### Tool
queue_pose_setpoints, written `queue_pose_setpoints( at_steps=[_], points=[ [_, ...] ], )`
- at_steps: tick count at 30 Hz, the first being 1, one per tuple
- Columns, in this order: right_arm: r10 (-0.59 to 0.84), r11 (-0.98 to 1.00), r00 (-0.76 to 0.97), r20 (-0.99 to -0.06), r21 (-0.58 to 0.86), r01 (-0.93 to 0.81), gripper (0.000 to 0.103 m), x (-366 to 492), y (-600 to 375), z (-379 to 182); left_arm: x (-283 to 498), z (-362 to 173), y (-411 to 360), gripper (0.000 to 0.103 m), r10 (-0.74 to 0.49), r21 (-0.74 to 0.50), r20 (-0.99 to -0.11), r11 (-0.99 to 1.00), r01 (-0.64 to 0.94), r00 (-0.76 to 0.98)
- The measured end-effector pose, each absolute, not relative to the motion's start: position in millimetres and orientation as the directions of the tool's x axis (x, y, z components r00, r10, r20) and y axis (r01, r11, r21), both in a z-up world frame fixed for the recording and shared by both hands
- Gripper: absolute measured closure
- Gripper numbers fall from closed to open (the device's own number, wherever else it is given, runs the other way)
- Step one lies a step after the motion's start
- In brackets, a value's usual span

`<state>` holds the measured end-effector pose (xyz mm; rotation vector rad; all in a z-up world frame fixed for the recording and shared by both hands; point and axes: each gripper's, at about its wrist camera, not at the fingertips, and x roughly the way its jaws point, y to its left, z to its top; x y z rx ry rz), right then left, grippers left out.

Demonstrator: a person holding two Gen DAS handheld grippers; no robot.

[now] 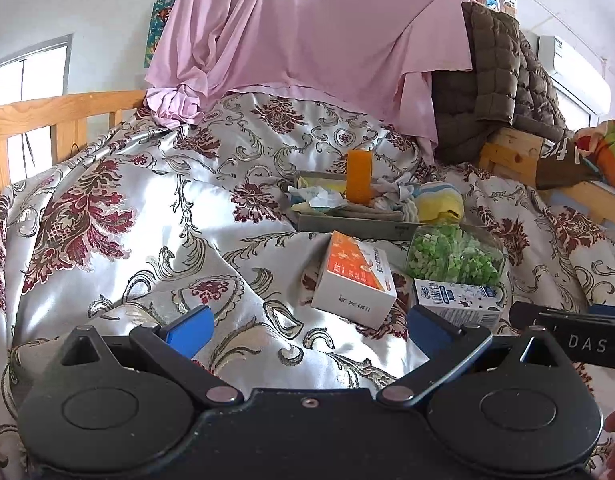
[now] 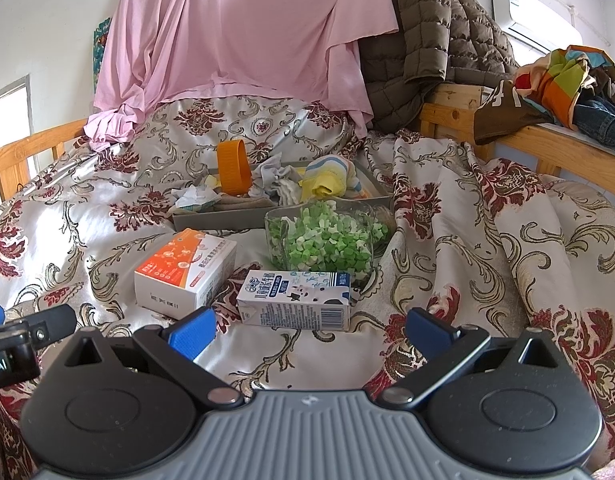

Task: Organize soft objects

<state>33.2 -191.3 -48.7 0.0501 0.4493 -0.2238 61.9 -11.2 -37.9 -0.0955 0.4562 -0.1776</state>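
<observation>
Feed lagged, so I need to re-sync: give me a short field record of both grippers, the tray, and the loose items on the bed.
left gripper: open, empty, low over the quilt
right gripper: open, empty, just short of the milk carton
tray: grey, on the floral quilt, holds an orange band, crumpled cloths, a yellow striped cloth
milk carton: lying on its side, nearest the right gripper
orange-white box: left of the carton
clear container: full of green pieces, behind the carton

A: What lies on the quilt (image 2: 447, 240)?
B: A tray (image 2: 211, 220) at the back, holding cloths (image 2: 327, 182). Before it, a jar (image 2: 323, 244); left of that, 1 box (image 2: 183, 272).
A: And nearest?
B: A carton (image 2: 295, 300), touching the jar.
</observation>
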Motion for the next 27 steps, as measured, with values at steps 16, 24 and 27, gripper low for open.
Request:
queue_pose_setpoints(
  at_steps=[16,24,27],
  points=[
    [-0.203,0.975,0.874,-0.441,-0.008,0.222,0.0,33.2,-190.5,-48.9,65.7,-40.9,-7.7,0.001,-0.146,-0.095,-0.438,0.989,0.116,0.887],
    [-0.203,0.975,0.874,-0.442,-0.009,0.222,0.0,32.9,-190.6,-49.2,65.7,-40.9,-7.6,0.001,-0.146,-0.095,-0.439,0.989,0.116,0.886],
    [-0.203,0.975,0.874,-0.442,-0.009,0.222,0.0,32.8,-190.4,-49.3,65.5,-41.0,-7.9,0.001,-0.145,-0.095,-0.439,0.989,0.114,0.887]
  ],
)
